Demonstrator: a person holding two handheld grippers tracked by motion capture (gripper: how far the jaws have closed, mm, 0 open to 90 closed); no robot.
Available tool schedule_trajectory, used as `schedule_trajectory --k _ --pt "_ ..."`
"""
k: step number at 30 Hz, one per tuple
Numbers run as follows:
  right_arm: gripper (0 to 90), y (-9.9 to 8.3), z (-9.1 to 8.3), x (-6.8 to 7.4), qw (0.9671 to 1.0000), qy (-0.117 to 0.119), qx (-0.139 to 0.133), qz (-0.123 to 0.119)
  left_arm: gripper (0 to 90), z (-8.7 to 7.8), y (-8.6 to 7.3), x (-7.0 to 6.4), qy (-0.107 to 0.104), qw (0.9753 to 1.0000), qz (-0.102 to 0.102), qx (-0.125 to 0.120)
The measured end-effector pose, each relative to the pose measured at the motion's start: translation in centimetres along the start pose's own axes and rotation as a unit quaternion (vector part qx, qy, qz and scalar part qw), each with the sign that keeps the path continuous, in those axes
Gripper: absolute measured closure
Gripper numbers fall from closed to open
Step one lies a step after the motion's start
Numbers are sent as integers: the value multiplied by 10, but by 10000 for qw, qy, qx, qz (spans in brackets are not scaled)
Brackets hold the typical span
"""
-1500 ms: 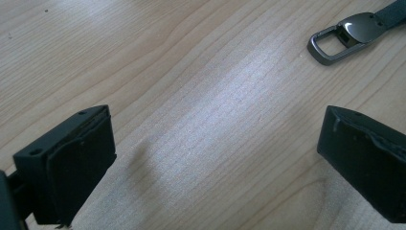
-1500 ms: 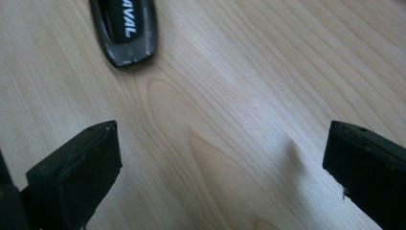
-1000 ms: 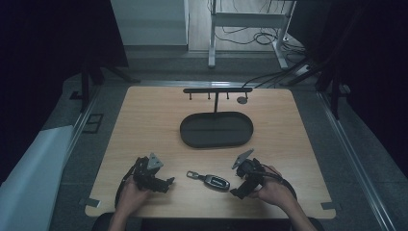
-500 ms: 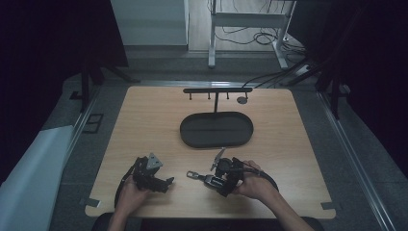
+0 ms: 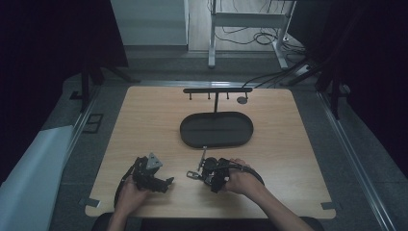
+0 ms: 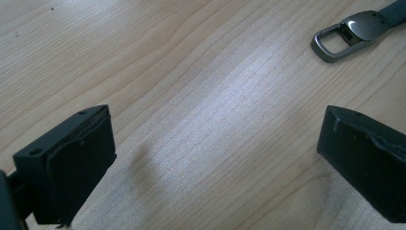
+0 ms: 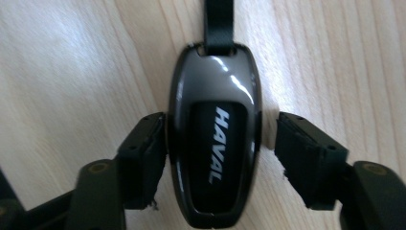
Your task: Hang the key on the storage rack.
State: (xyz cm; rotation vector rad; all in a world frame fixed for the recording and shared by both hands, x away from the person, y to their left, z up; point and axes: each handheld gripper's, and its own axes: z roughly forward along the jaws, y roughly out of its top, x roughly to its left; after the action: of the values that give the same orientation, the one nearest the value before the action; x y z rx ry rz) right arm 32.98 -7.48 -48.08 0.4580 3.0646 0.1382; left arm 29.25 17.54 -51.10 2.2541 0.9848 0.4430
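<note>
A wooden table [image 5: 144,120] seen from above, with a black oval tray [image 5: 216,130] at its centre as the landmark. Behind the tray stands a thin black rack with hooks [image 5: 217,90].

On the near side of the tray lies a car key fob [image 7: 213,158], dark and glossy, marked HAVAL, flat on the wood. A black strap leads from its top to a metal clip [image 6: 352,33], which lies on the table to the near left of the tray.

The right gripper [image 5: 208,174] sits near the tray's front edge, slightly left of its middle. Its jaws stand one on each side of the fob: one pad touches the fob's side, the other shows a thin gap of wood, so they bracket it narrowly without a full squeeze. One second ago this gripper was farther right, below the tray's right end, with the fob lying free between the two grippers; half a second ago it had already come over the fob.

The left gripper [image 5: 161,182] rests well to the near left of the tray, jaws spread wide over bare wood, holding nothing. It sits where it did in both earlier frames.
</note>
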Motion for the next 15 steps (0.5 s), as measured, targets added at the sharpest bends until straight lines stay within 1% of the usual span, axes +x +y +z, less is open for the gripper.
schedule_trajectory --k 2,3,5,10,11,12,13,15 --pt "431 2 -1 1 10000 35 39 -13 0 0 0 0 -1 10000 0 -4" --pt "476 4 -1 1 10000 80 56 -20 0 0 0 -1 -1 10000 0 -4" --pt "483 6 -1 1 9998 104 130 -53 0 0 0 -1 -1 10000 11 13" --pt "489 8 -1 1 9996 133 260 29 0 0 0 -1 7 10000 18 12" --pt "489 8 -1 1 9996 133 260 29 0 0 0 -1 7 10000 18 12" --pt "490 7 -2 1 9995 210 254 18 0 0 0 0 16 10000 13 12" --pt "490 7 -3 1 9994 231 241 29 0 0 0 0 16 10000 7 11" --pt "490 7 -7 2 9995 222 234 9 0 0 0 0 24 10000 -4 0"
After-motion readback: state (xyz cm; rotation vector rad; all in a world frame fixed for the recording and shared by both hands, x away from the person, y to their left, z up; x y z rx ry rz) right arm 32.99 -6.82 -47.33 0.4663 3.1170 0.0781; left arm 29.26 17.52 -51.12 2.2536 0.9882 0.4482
